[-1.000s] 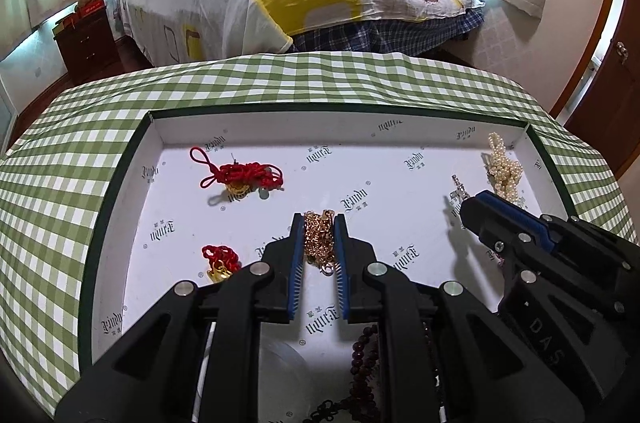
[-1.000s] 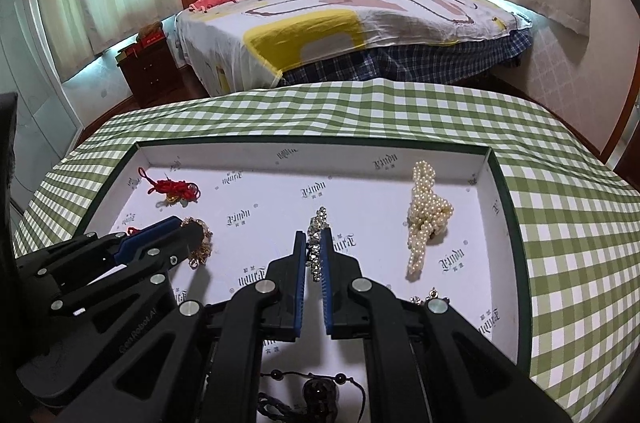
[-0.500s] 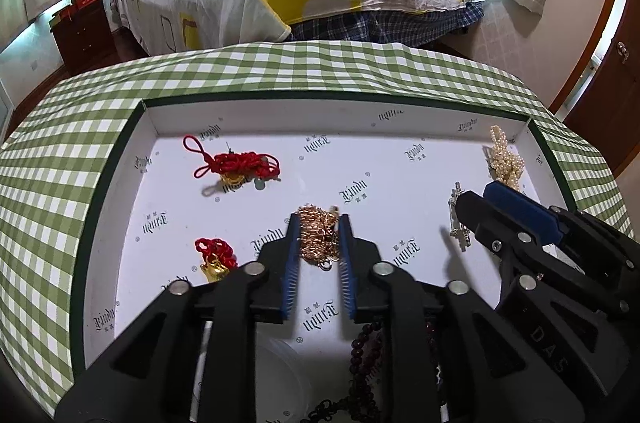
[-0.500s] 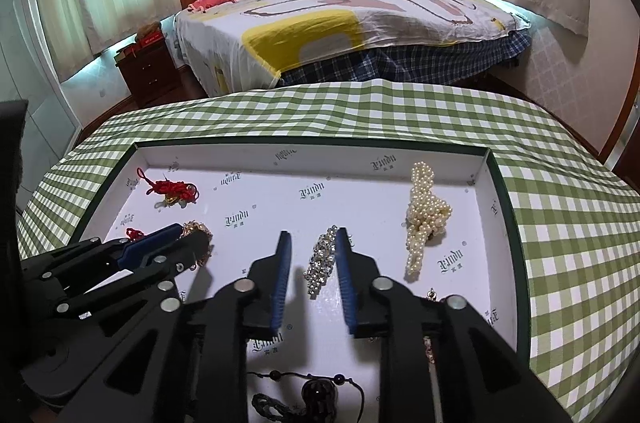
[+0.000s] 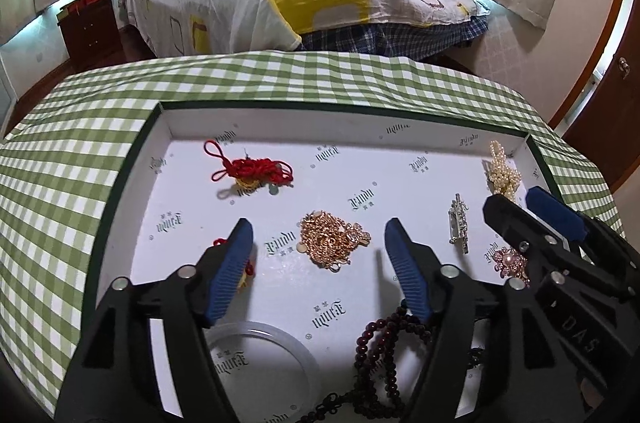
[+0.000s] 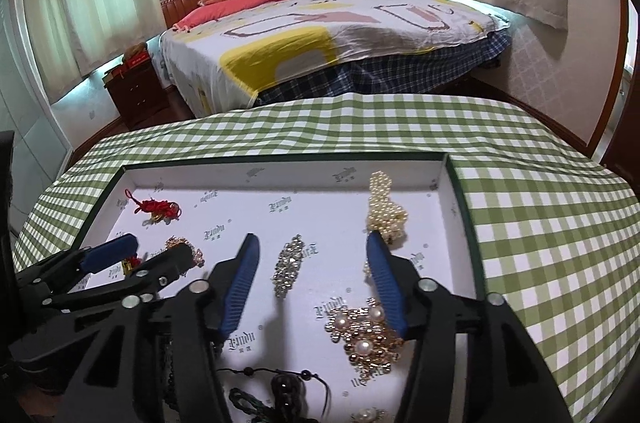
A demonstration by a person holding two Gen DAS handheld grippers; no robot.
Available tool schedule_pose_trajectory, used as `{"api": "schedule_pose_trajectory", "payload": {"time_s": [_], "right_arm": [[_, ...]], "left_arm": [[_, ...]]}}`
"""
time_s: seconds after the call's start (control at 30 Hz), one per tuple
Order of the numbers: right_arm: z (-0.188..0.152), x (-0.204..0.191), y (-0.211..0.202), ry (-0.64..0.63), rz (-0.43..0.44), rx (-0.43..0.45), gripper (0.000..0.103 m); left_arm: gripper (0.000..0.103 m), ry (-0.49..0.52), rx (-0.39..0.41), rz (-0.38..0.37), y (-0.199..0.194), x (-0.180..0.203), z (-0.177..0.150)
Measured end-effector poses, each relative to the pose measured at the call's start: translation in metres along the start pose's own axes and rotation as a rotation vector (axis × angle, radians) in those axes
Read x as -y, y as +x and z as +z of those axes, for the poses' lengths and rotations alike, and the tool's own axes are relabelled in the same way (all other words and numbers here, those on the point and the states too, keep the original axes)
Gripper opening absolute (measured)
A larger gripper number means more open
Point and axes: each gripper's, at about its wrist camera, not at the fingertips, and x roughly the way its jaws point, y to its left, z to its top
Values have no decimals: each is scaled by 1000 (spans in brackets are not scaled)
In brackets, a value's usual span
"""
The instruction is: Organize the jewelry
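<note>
Since one second ago both claws have opened wide and released their pieces. The left claw [image 5: 318, 243] was closed on the gold chain [image 5: 332, 239]; now its fingers stand far apart and the chain lies free on the tray floor between them. The right claw [image 6: 312, 263] was closed on the crystal hair clip [image 6: 289, 265]; now it is also spread wide and holds nothing, with the clip lying between its fingers, nearer to the left one.

All the jewelry is inside the white tray [image 5: 280, 117], which rests on the surface with the green checked cloth [image 5: 80, 143]. In the tray there is a red knotted cord [image 5: 250, 171] at the far left, a pearl piece [image 5: 502, 173] at the far right, and the clip beside it.

The left wrist view alone shows a translucent bangle [image 5: 308, 353] and a dark red bead bracelet [image 5: 376, 347] near the camera, and a small red charm [image 5: 248, 269] partly hidden behind the left finger. The right wrist view alone shows clearly a gold brooch with pearls [image 6: 362, 339], touching the right finger, and a dark bead on a black cord [image 6: 284, 383] at the bottom edge.
</note>
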Motion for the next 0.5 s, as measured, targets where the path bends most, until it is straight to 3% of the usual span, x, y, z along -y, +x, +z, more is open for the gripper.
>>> {"api": "schedule_pose_trajectory", "payload": {"time_s": [0.13, 0.37, 0.5], "right_arm": [[1, 5, -4, 16, -5, 24, 70], [1, 5, -11, -4, -12, 57, 73], [-1, 6, -12, -11, -20, 69, 76]], "left_arm": [[79, -14, 22, 12, -4, -3, 1], [89, -5, 66, 42, -11, -3, 1], [90, 13, 75, 47, -13, -2, 0]]}}
